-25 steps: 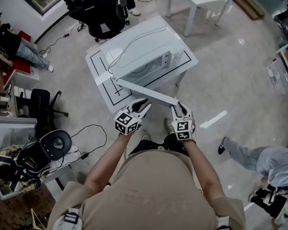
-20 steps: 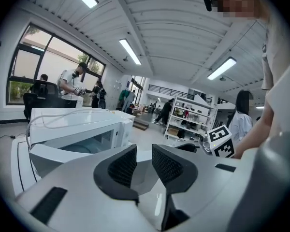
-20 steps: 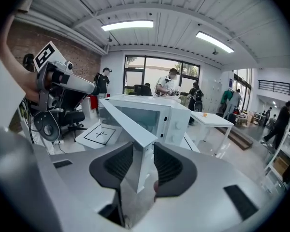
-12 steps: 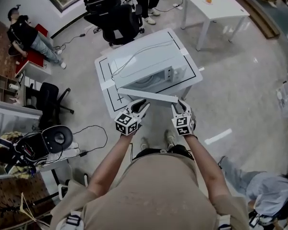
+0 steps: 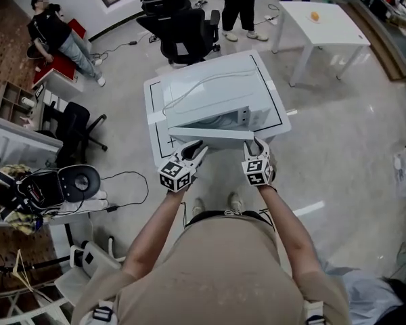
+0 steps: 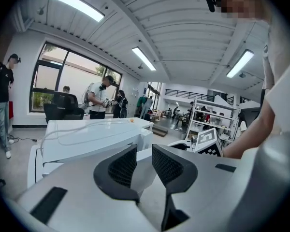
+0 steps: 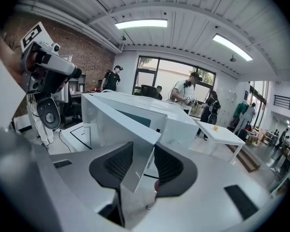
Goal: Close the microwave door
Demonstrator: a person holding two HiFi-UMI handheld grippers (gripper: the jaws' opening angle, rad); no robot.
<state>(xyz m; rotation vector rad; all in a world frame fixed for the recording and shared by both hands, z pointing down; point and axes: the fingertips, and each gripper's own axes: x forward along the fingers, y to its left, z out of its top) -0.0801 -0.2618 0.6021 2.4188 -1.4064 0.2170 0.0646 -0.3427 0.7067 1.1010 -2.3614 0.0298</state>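
Note:
A white microwave (image 5: 210, 93) stands on a white table (image 5: 154, 107) with black outline marks. Its door (image 5: 210, 135) is ajar at a small angle to the front. My right gripper (image 5: 257, 146) is shut on the door's free edge; in the right gripper view the door (image 7: 121, 124) runs between the pads of that gripper (image 7: 144, 166). My left gripper (image 5: 193, 151) hovers just in front of the door's left part, jaws open with nothing between them. In the left gripper view the left gripper (image 6: 144, 163) points at the microwave (image 6: 87, 139).
A second white table (image 5: 321, 22) with an orange on it stands at the back right. A black office chair (image 5: 183, 22) and standing people are behind the microwave table. Another chair (image 5: 71, 127), shelves and equipment (image 5: 47, 195) crowd the left.
The door has swung from wide open to nearly closed. Both grippers moved forward towards the microwave, the right one carrying the door's edge.

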